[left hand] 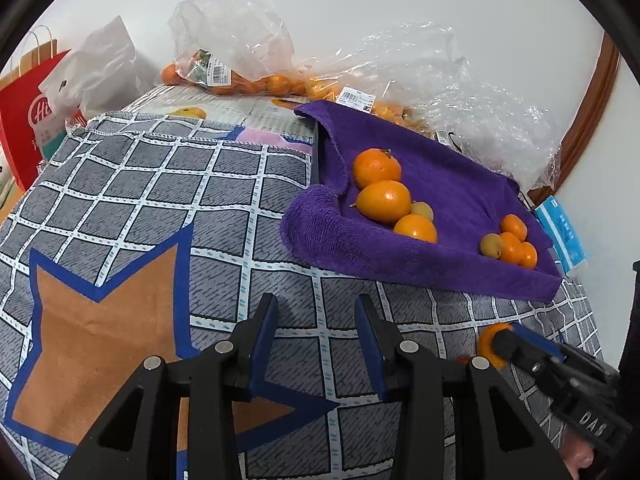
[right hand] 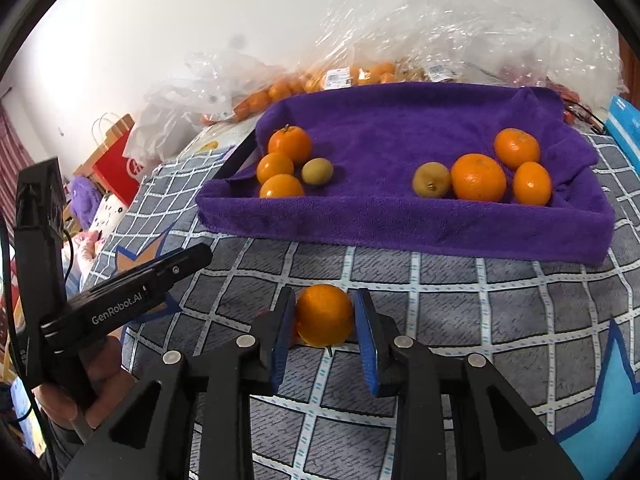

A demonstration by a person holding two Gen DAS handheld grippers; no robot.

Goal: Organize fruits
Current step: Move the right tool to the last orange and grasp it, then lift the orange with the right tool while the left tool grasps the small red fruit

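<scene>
Your working surface is a grey checked cloth (right hand: pixel 440 280) with a blue-edged orange star printed on it, and most of the near half is bare, so you have open cloth on both sides of your grippers. Farther back, a tray lined with a purple towel (right hand: pixel 400 224) stands on the cloth; its near wall runs across your right-wrist view and its left corner juts toward your left gripper. Behind the tray, clear plastic bags (left hand: pixel 240 40) of fruit crowd the wall, and a red paper bag (left hand: pixel 24 120) stands off the far left edge.

Your right gripper (right hand: pixel 324 316) pinches an orange (right hand: pixel 325 314) between its blue pads, which press on both sides of the fruit. The orange rests on the cloth, just in front of the tray's near wall and apart from it. It is nearly round, so no long axis stands out; a small stem stub pokes from its underside toward you.

Your left gripper (left hand: pixel 316 316) is parted a little with nothing between its fingers, only checked cloth below. It hovers just to the left of the right gripper, near the tray's left corner.

Inside the tray, one cluster of oranges (right hand: pixel 284 164) with a small yellowish fruit (right hand: pixel 317 171) lies at the left end, and another cluster (right hand: pixel 478 176) with a second yellowish fruit (right hand: pixel 431 179) lies at the right end.
</scene>
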